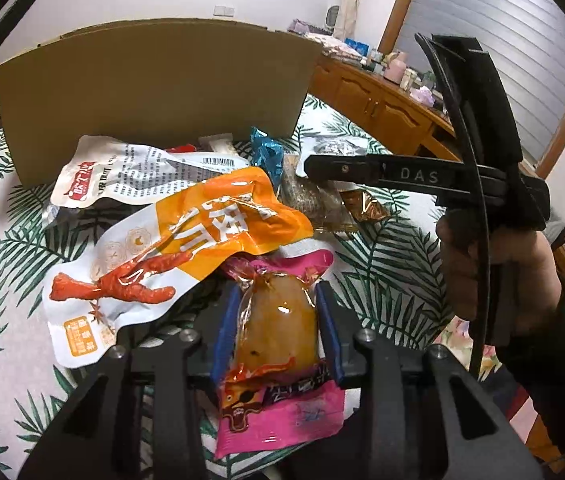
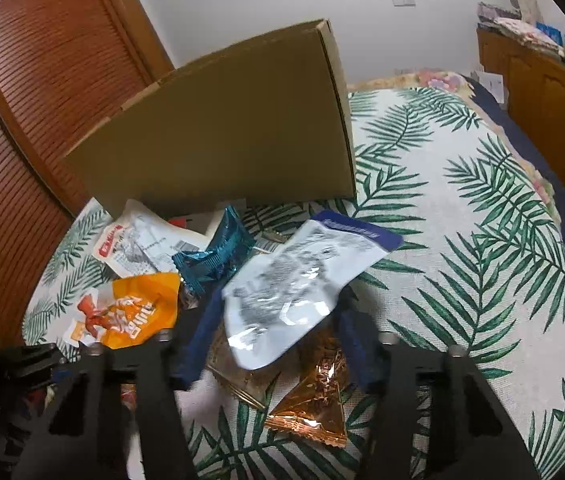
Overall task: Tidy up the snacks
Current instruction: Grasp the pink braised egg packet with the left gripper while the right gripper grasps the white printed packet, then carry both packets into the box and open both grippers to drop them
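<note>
My left gripper (image 1: 276, 304) is shut on a pink-edged clear pack with a brown snack (image 1: 278, 332), low over the leaf-print cloth. An orange and white chicken-feet pack (image 1: 170, 256) lies just left of it; it also shows in the right wrist view (image 2: 130, 312). My right gripper (image 2: 278, 312) stands open around a white and blue pouch (image 2: 302, 280), its jaws either side of it and apart from it. A gold foil pack (image 2: 314, 404) lies under it. From the left wrist view the right gripper (image 1: 322, 170) reaches over the pile.
A brown cardboard box (image 1: 154, 92), also in the right wrist view (image 2: 234, 132), stands behind the pile. A white printed pack (image 1: 122, 172) and a teal foil pack (image 2: 214, 256) lie by it. Wooden cabinets (image 1: 382, 104) line the right side, a wooden wardrobe (image 2: 22, 120) the left.
</note>
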Tool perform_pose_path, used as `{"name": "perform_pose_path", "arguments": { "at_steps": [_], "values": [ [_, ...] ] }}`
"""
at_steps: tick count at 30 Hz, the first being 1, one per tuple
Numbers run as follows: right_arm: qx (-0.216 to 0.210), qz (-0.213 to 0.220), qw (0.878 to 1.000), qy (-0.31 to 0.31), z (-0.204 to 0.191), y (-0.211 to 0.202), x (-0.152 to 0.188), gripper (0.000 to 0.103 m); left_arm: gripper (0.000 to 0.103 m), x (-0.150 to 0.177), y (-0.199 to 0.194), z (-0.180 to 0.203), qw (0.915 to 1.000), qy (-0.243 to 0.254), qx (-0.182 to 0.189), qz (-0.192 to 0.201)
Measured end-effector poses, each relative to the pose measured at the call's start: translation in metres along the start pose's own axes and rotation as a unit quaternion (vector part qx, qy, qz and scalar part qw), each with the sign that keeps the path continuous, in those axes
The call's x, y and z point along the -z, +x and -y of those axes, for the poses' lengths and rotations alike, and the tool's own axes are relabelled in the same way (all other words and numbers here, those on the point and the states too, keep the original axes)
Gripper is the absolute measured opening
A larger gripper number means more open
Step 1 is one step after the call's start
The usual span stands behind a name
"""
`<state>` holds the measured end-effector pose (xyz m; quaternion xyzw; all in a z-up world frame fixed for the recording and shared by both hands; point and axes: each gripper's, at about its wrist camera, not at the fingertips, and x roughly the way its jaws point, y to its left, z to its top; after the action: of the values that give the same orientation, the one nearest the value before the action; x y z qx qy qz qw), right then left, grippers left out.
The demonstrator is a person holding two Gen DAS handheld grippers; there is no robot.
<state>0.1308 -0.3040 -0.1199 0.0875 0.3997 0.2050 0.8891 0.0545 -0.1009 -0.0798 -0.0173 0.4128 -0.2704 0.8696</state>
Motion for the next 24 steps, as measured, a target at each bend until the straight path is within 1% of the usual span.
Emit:
{"name": "perform_pose_path", "arguments": {
  "at_steps": [6,8,13,24],
  "values": [
    [0.002,0.002,1.000,-0.012,-0.003,-0.003,-0.001,0.037,0.035,0.003,-0.005,-0.002,1.0000,-0.004,0.003,0.003],
    [0.005,0.009,1.000,-0.019,-0.005,-0.008,0.000,0.035,0.035,0.004,-0.009,-0.001,1.0000,-0.002,0.003,0.008],
    [0.014,0.019,0.999,-0.039,-0.010,-0.016,0.003,0.034,0.035,0.004,-0.016,0.001,0.9999,-0.003,0.010,0.011],
    [0.028,0.050,0.996,-0.065,-0.018,-0.039,0.004,0.033,0.035,-0.008,-0.038,0.003,0.9982,-0.006,0.027,0.053]
  ]
}}
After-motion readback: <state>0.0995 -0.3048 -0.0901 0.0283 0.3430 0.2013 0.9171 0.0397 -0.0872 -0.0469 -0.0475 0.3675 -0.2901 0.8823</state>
